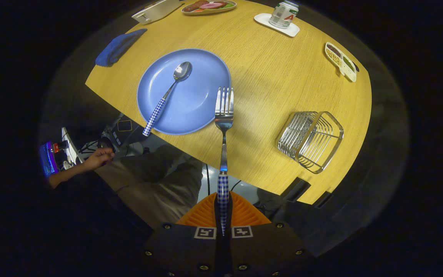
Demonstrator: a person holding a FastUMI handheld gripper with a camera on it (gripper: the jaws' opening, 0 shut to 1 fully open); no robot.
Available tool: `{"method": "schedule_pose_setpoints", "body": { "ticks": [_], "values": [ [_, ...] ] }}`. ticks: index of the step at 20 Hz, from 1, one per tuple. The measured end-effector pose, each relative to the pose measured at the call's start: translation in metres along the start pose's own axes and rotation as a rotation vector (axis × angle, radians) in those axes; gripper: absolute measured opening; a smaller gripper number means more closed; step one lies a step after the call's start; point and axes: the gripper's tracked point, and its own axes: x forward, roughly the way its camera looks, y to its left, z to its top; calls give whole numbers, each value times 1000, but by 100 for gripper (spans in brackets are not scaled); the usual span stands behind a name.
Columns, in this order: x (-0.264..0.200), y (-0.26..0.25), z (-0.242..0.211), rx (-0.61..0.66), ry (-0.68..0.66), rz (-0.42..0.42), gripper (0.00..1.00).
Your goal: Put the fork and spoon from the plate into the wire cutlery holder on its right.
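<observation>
Gripper (223,215): its two fingers are closed on the checked handle of the fork (224,115), pinching it low down so the shaft runs straight ahead along them.
Fork: raised clear of the table, tines pointing away over the near rim of the blue plate (202,100); a grip this far down the handle leaves the whole head free to go into the holder.
Spoon (167,96): lies on the plate, bowl near the middle, its checked handle slanting out over the near rim.
Wire cutlery holder (310,140): stands on the wooden table (267,77) to the plate's right, well apart from the fork, nothing visible inside.
Stage, as a judgement: the fork is being carried; the spoon waits on the plate.
</observation>
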Motion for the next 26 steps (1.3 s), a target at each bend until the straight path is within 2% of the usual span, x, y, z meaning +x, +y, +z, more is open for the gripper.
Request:
{"method": "schedule_pose_setpoints", "body": {
  "ticks": [9,15,19,24,26],
  "values": [
    [-31,-56,-51,8,72,-39,0],
    [-44,-75,-65,21,100,-46,0],
    [-53,-98,-77,17,163,-78,0],
    [-57,-134,-81,2,241,-157,0],
    [-54,-138,-78,1,260,-152,0]
  ]
}}
